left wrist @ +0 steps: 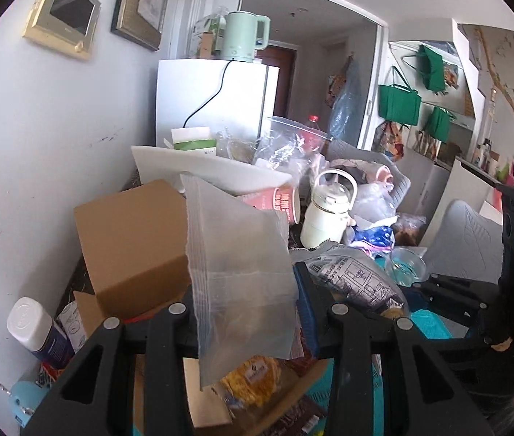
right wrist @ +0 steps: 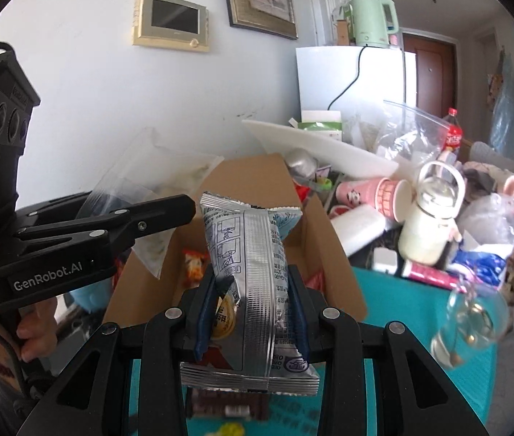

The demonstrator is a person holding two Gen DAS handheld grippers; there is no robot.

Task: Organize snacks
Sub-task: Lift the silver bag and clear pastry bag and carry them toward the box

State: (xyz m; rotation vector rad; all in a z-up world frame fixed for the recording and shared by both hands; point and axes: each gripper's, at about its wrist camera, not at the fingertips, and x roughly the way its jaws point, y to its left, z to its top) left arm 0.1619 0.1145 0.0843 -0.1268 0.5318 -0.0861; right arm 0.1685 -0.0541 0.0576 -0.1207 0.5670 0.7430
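Both cameras sit on hand-held grippers, close above a cluttered table, facing slightly downward toward the white wall. Both views share the cardboard box (left wrist: 133,239) (right wrist: 257,178), white fridge (left wrist: 217,98) (right wrist: 351,76) and green kettle (left wrist: 242,34) (right wrist: 371,20).

Right gripper (right wrist: 251,312) clamps silver snack packet (right wrist: 257,272).

dark wrapper (right wrist: 228,405) under the silver packet (right wrist: 253,290) is blurred, label unreadable; glass jar (right wrist: 469,323) near right smeared, contents unclear.
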